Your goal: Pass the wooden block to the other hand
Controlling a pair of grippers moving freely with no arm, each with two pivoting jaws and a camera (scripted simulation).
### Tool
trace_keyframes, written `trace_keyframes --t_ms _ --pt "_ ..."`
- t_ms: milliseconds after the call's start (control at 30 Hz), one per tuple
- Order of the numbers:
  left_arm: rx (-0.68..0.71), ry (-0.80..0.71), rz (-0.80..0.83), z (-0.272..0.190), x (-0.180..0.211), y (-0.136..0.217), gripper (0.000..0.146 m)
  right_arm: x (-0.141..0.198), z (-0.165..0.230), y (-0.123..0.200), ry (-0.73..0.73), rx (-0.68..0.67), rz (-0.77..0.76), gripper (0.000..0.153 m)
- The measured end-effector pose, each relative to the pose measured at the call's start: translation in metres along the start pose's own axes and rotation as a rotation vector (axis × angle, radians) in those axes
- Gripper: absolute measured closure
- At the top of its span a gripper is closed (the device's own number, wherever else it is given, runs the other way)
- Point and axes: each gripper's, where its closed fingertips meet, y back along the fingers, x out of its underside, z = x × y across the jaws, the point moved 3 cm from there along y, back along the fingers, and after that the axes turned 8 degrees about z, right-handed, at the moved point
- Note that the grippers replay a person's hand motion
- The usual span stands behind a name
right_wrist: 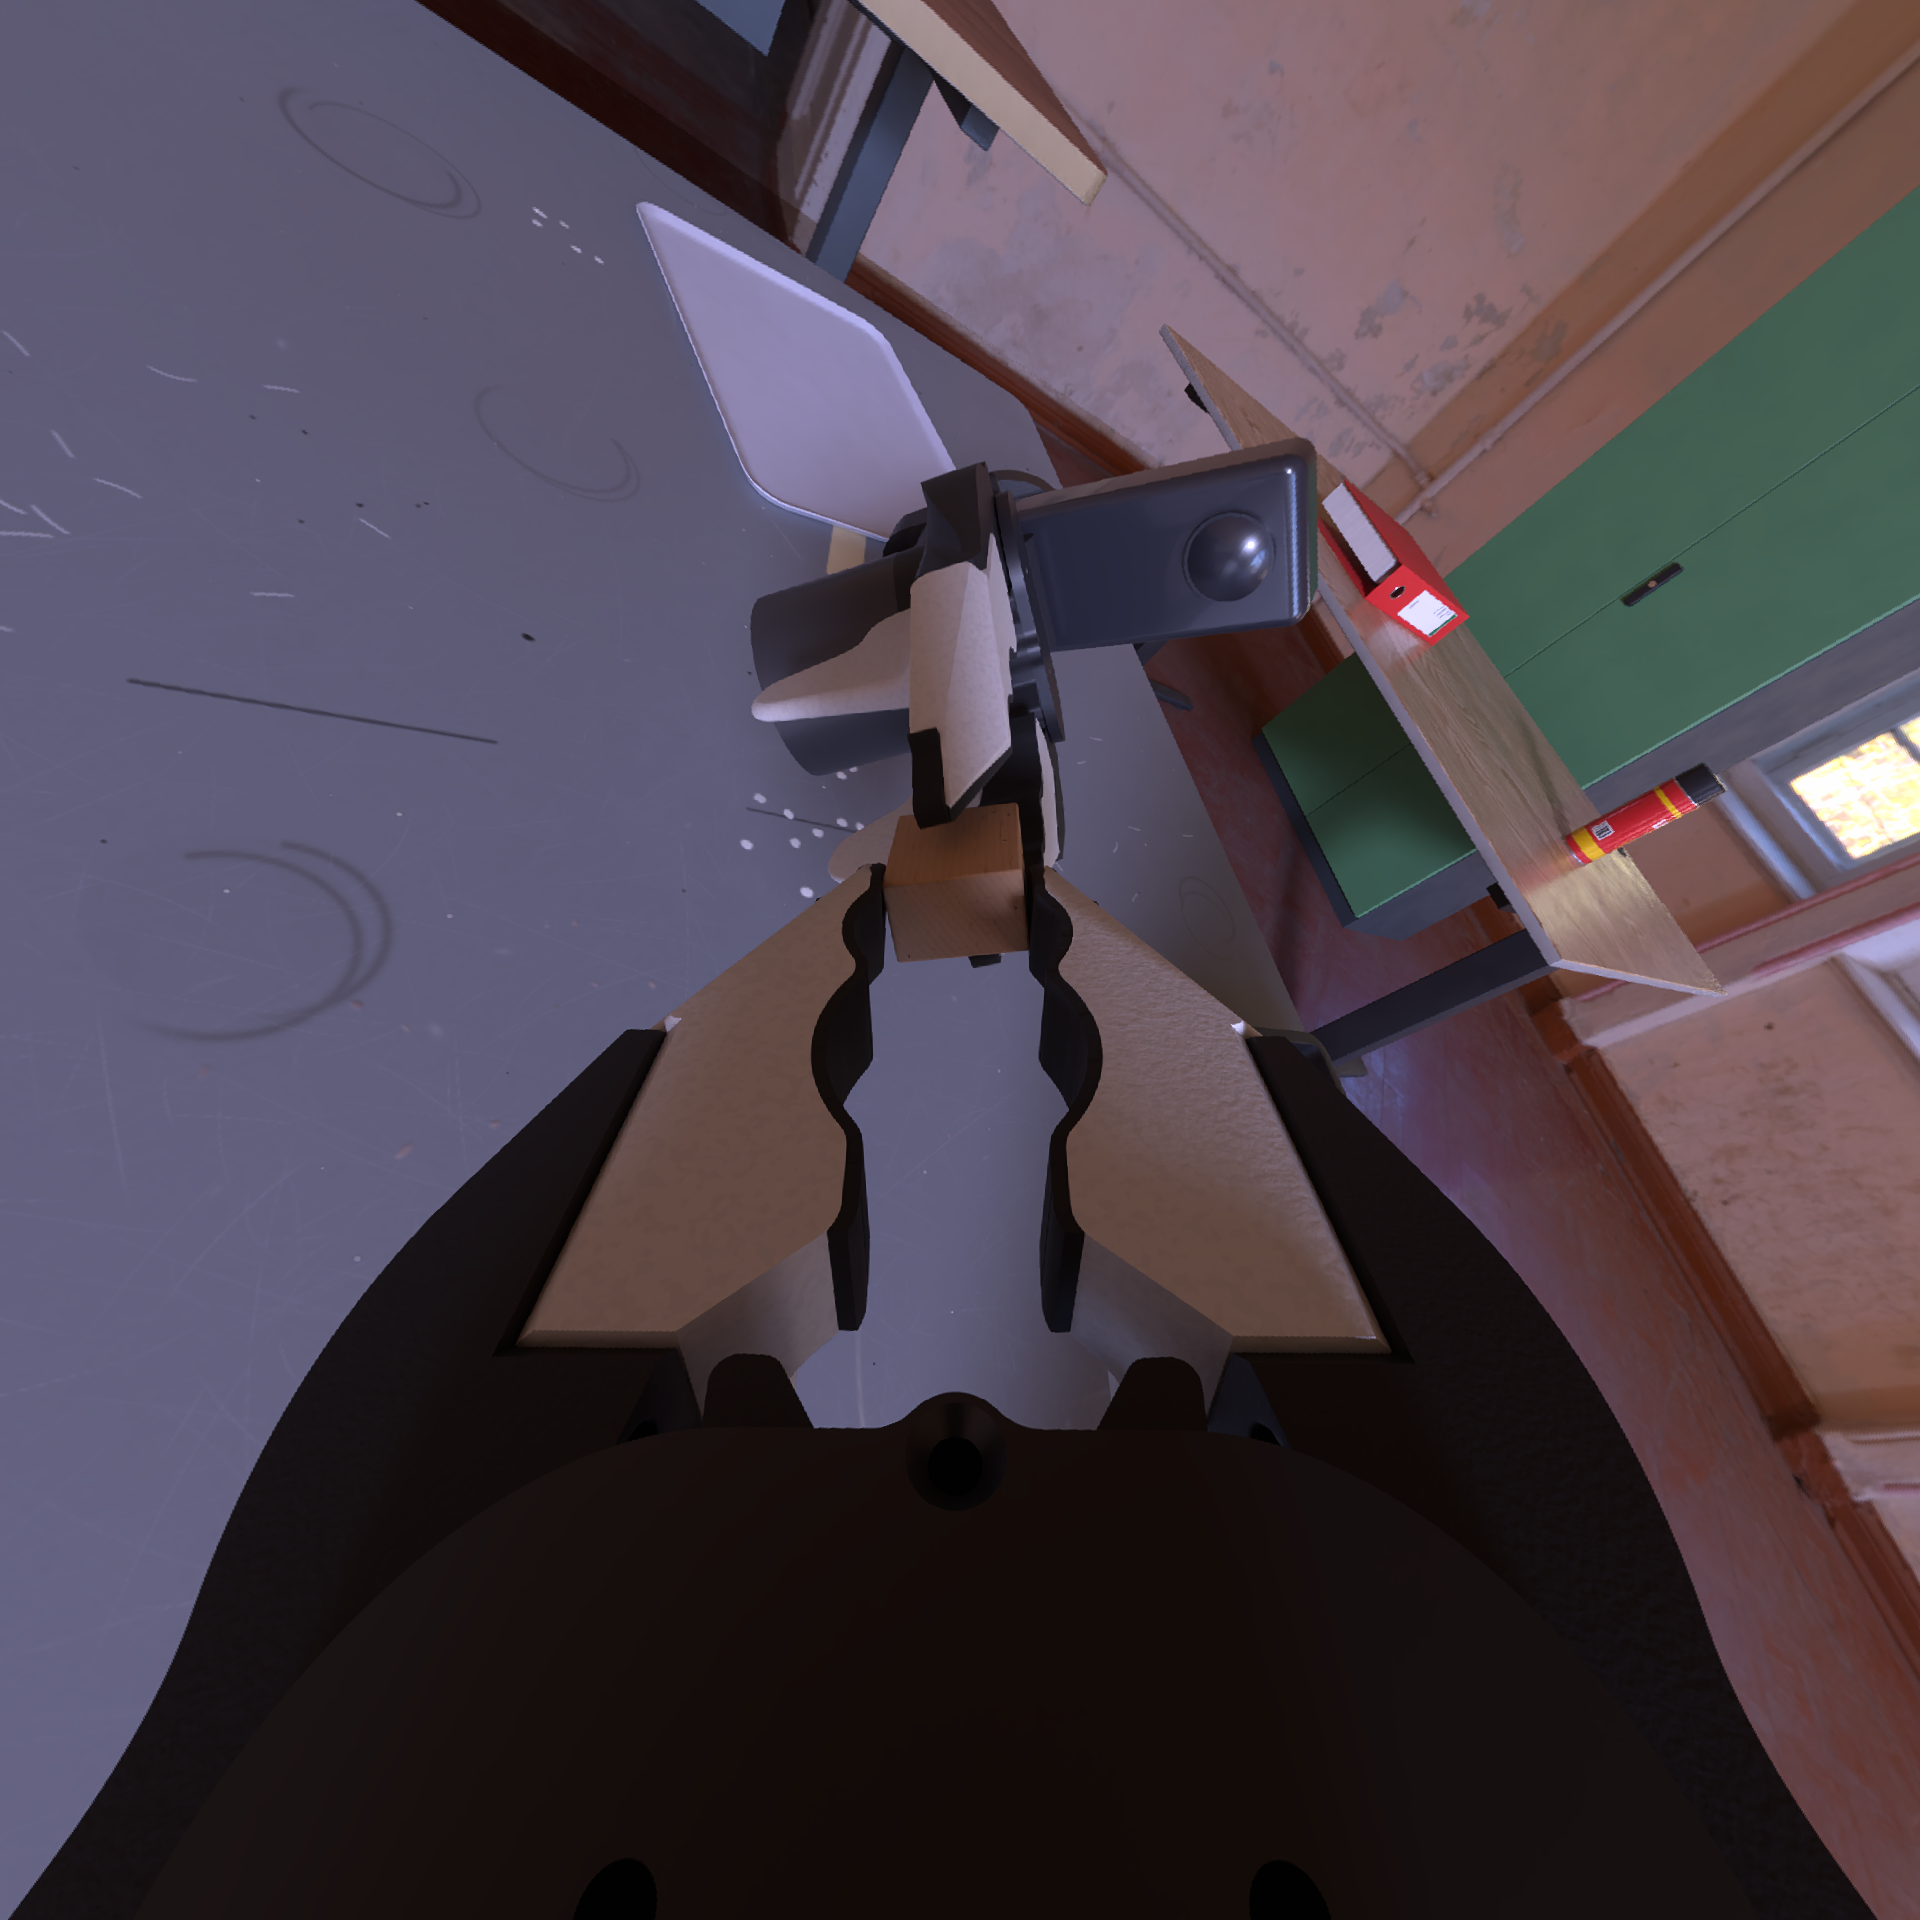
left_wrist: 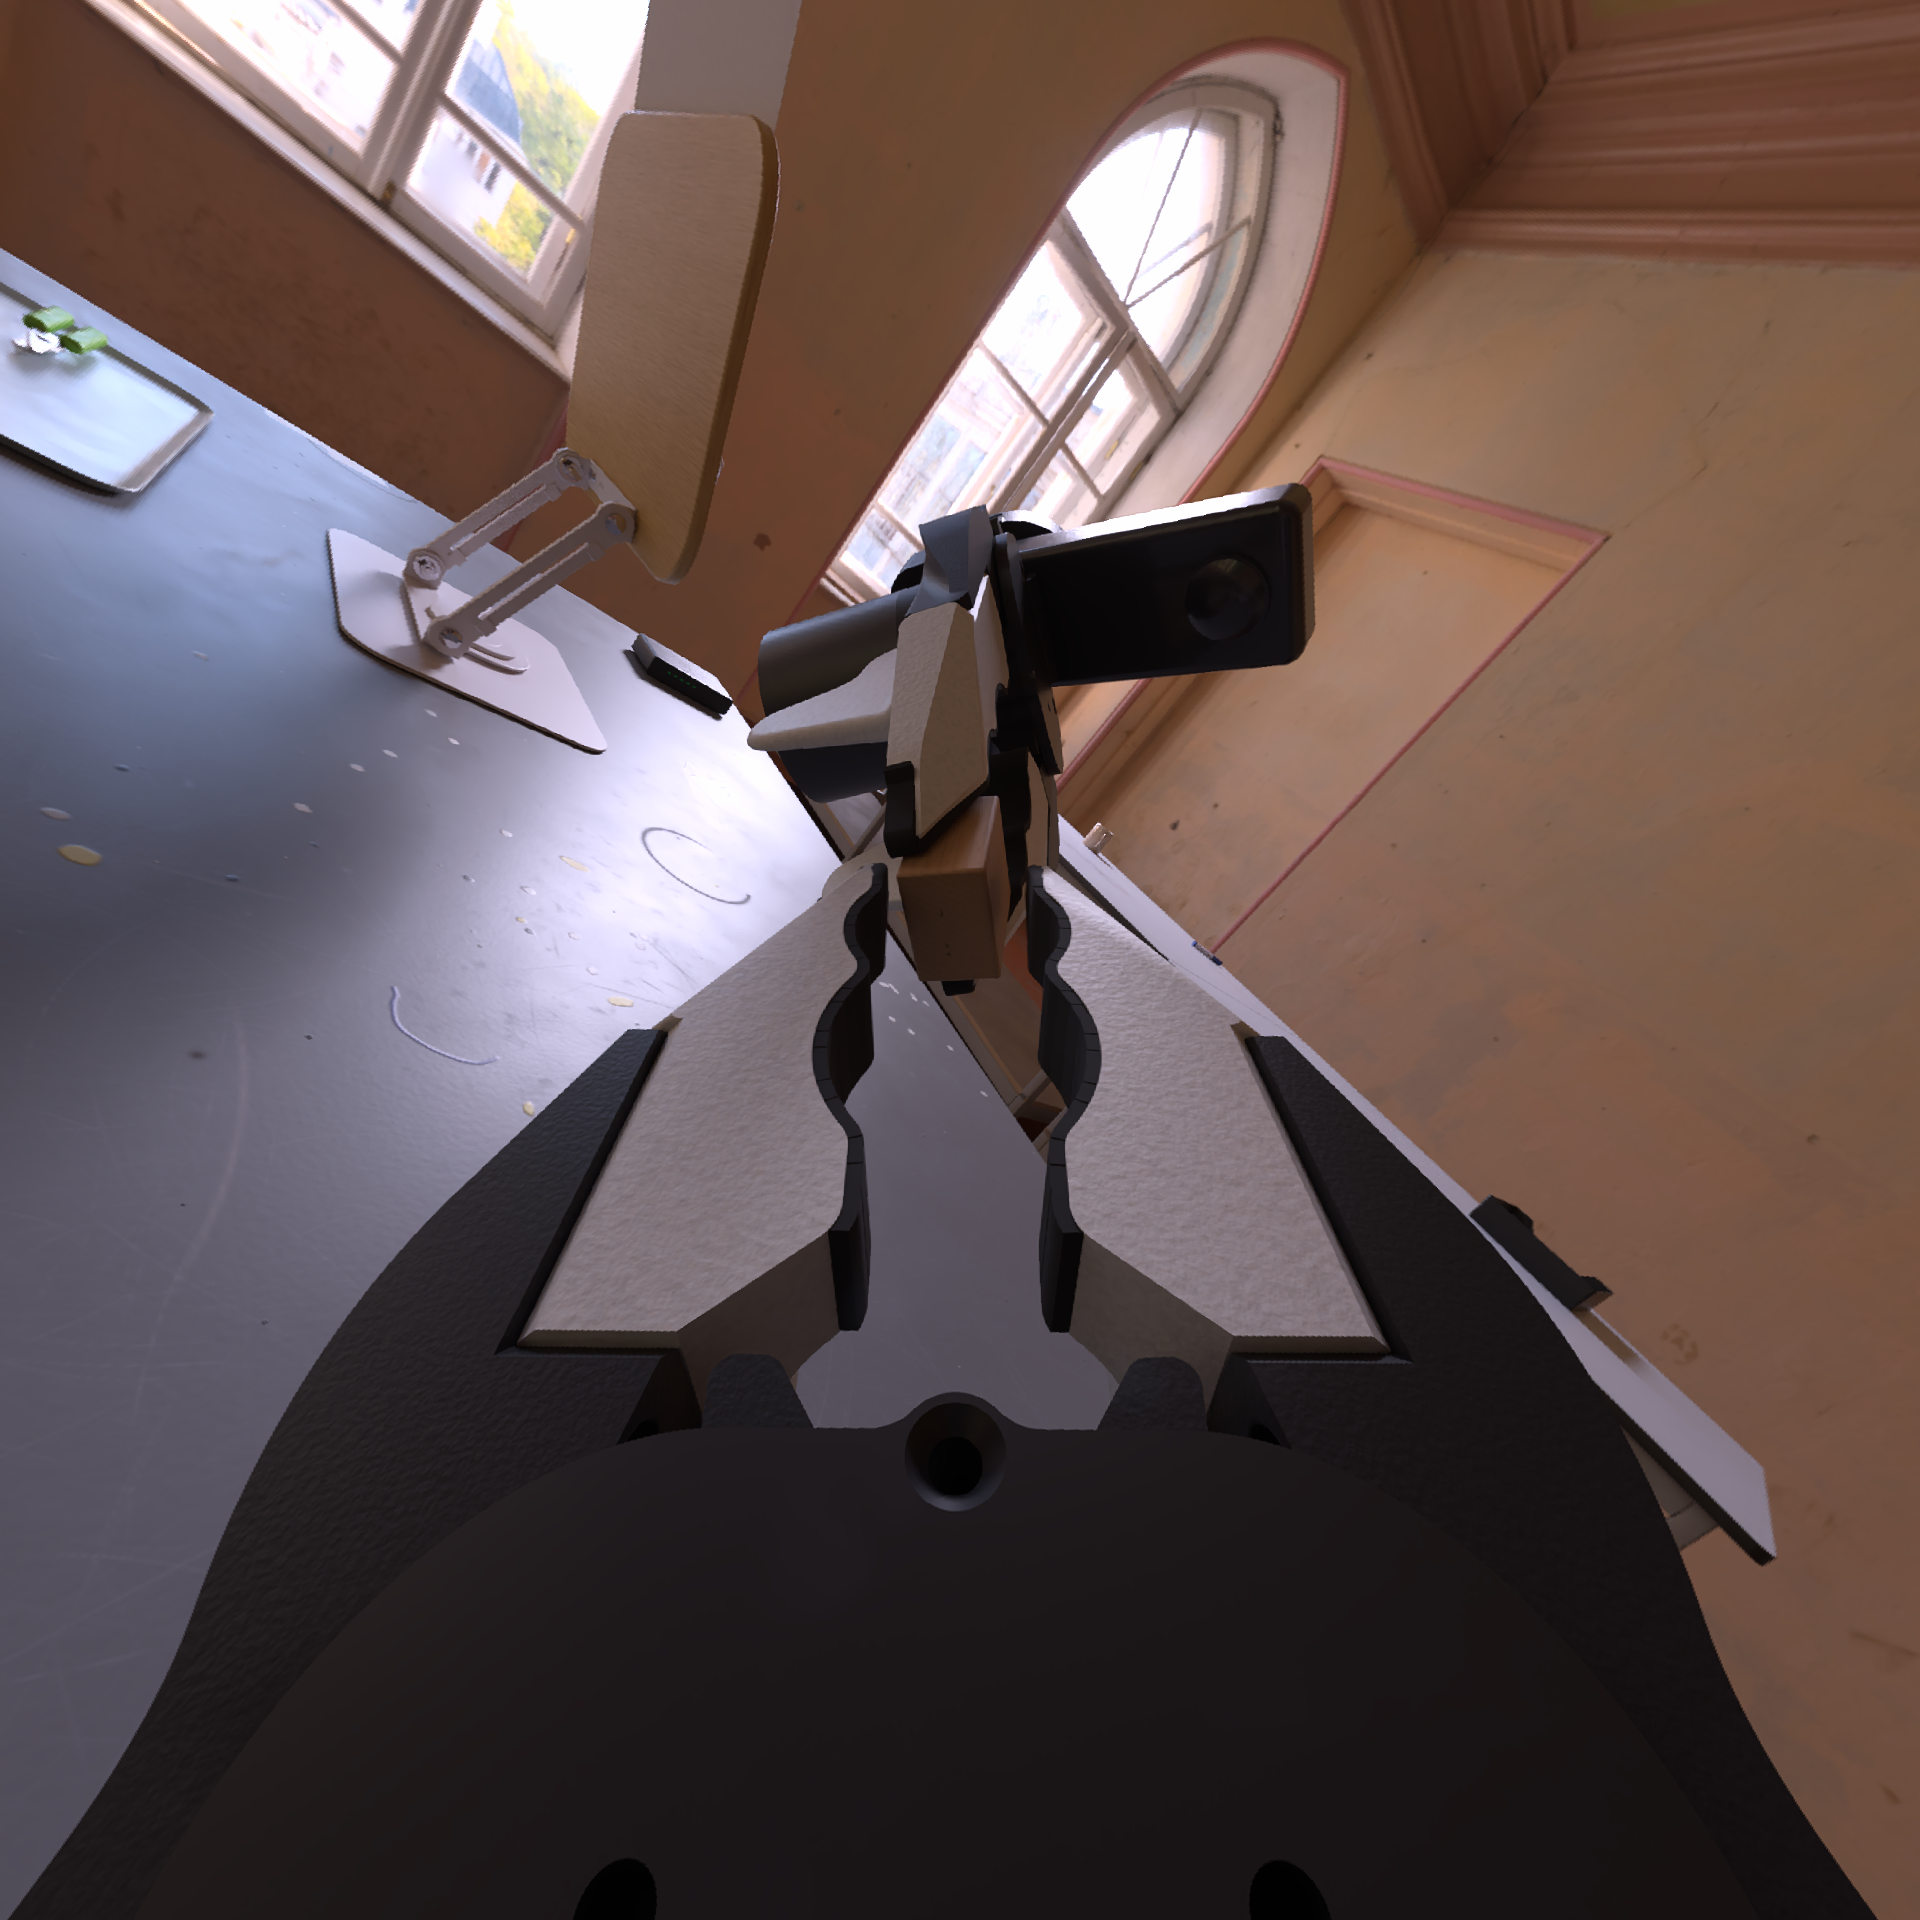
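The wooden block (left_wrist: 948, 914) is held in the air above the dark table (left_wrist: 312, 935). My left gripper (left_wrist: 958, 906) has its jaws around the block's near end, with a thin gap showing on each side, so it is slightly open. My right gripper (left_wrist: 961, 831) comes in from the far side, rolled a quarter turn, and holds the block's far end. In the right wrist view the right gripper (right_wrist: 956, 904) is shut on the block (right_wrist: 951, 899), both pads touching it. The left gripper (right_wrist: 977, 810) faces it there from beyond the block.
A tablet stand (left_wrist: 665, 343) on a white base, a grey tray (left_wrist: 94, 416) with green pieces and a small black box (left_wrist: 681, 675) sit on the table. A white board (right_wrist: 800, 384) lies near the table edge. A shelf (right_wrist: 1475, 727) and a green cabinet (right_wrist: 1662, 520) stand beyond.
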Motion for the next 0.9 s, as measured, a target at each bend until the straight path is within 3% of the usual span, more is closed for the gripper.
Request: trace_keyframes --t_ms 100,267,633,900 --pt "-0.009 -0.004 0.005 0.0 0.0 0.0 0.111 0.001 0.0 0.0 -0.006 -0.012 0.002 0.126" --pt "0.019 0.043 -0.022 0.002 -0.001 0.002 0.111 0.001 -0.002 -0.001 -0.009 -0.007 -0.002 0.126" --pt "0.266 0.117 -0.054 -0.014 -0.002 -0.003 0.105 -0.016 0.004 0.008 0.023 -0.015 -0.038 0.126" --pt "0.282 0.144 -0.029 -0.01 0.003 -0.005 0.1 -0.009 0.009 0.007 0.021 -0.07 0.038 0.126"
